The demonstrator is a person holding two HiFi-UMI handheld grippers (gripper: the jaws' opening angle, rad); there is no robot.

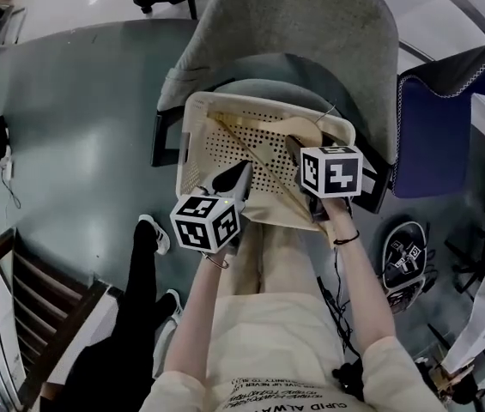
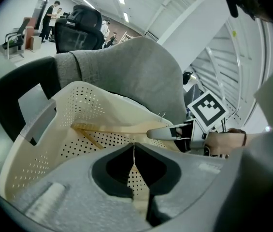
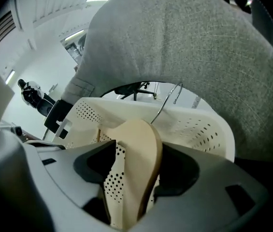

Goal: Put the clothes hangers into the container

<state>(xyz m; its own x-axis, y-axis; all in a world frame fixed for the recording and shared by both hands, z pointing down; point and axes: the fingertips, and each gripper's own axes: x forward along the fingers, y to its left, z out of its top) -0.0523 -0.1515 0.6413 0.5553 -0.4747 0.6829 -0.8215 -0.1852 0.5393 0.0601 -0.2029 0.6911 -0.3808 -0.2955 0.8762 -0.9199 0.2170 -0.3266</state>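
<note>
A cream perforated basket (image 1: 192, 136) stands on a grey chair in front of me. Pale wooden hangers (image 1: 259, 131) lie inside it, crossing its floor. My right gripper (image 1: 304, 154) is over the basket's right side. In the right gripper view a wooden hanger (image 3: 136, 153) stands between its jaws, leaning on the right one, with a gap on the left; its wire hook (image 3: 167, 103) points up. The jaws are open. My left gripper (image 1: 240, 173) hovers over the basket's near edge, its tips together (image 2: 134, 151) with nothing held. The left gripper view shows a hanger (image 2: 112, 128) in the basket (image 2: 78, 100).
The grey chair back (image 1: 311, 24) rises behind the basket. A dark blue chair (image 1: 439, 118) stands to the right. Someone in black trousers and white shoes (image 1: 143, 256) stands at the left, beside a wooden stair rail (image 1: 2, 256). Cables and gear lie on the floor at right.
</note>
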